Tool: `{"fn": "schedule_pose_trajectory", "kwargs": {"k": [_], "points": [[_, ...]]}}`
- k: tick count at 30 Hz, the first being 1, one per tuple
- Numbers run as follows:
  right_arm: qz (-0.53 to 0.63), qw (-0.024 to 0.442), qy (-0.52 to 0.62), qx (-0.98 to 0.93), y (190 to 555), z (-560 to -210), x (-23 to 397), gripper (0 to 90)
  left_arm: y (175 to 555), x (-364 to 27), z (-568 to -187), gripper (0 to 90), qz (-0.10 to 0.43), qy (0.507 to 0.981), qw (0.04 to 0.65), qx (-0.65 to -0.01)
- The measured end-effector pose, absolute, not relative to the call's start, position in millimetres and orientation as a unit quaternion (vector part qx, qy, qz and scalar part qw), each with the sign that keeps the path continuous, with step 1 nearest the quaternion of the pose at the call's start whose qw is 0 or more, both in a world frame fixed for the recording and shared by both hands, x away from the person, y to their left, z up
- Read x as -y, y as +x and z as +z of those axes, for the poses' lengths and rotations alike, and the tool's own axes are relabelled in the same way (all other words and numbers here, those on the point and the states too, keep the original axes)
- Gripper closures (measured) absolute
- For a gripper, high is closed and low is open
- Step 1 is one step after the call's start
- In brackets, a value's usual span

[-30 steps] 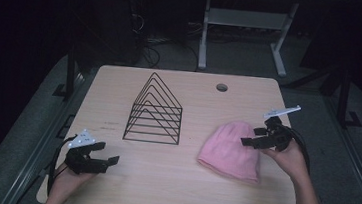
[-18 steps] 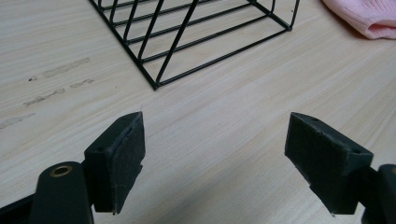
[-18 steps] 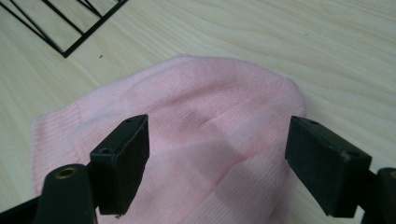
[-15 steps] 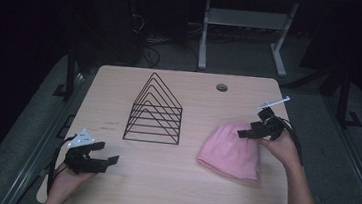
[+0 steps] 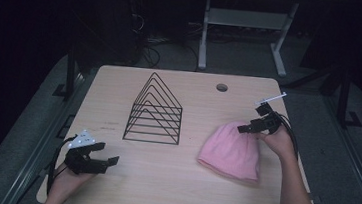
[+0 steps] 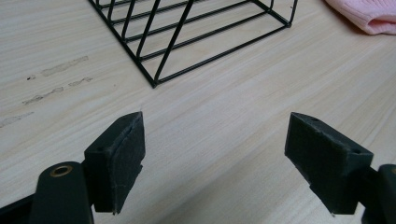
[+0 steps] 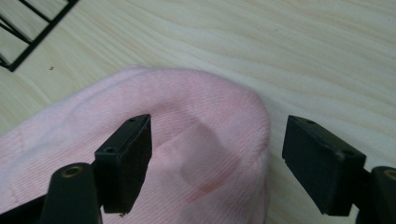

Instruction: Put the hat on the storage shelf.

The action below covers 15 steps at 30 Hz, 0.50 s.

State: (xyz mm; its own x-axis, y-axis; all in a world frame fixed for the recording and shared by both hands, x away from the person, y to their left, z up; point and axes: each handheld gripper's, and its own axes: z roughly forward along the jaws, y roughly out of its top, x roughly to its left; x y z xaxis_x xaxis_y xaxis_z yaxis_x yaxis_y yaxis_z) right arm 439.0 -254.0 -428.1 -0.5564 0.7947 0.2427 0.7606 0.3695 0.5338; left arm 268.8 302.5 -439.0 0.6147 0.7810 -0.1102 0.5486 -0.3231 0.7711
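Pink beanie (image 7: 187, 154) lies under the wide-open right tool (image 7: 217, 154), seemingly untouched; left tool (image 6: 215, 161) gapes too

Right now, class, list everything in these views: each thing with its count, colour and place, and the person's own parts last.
table: one, light wood, centre of the high view.
wire rack: one, black, triangular, standing left of the table's centre.
knit hat: one, pink, lying flat on the table's right side.
cable hole: one, dark, round, near the table's far edge.
left gripper: one, black, jaws open, at the near left over bare table.
right gripper: one, black, jaws open, over the hat's far end.
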Motion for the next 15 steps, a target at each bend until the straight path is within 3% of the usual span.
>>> {"fn": "schedule_pose_trajectory", "kwargs": {"k": [15], "points": [[0.297,-0.006,0.501,-0.813,452.5,-454.5,260.2,34.9,270.6,-302.0,-439.6,20.0,0.142,0.803,0.406,-0.413]]}}
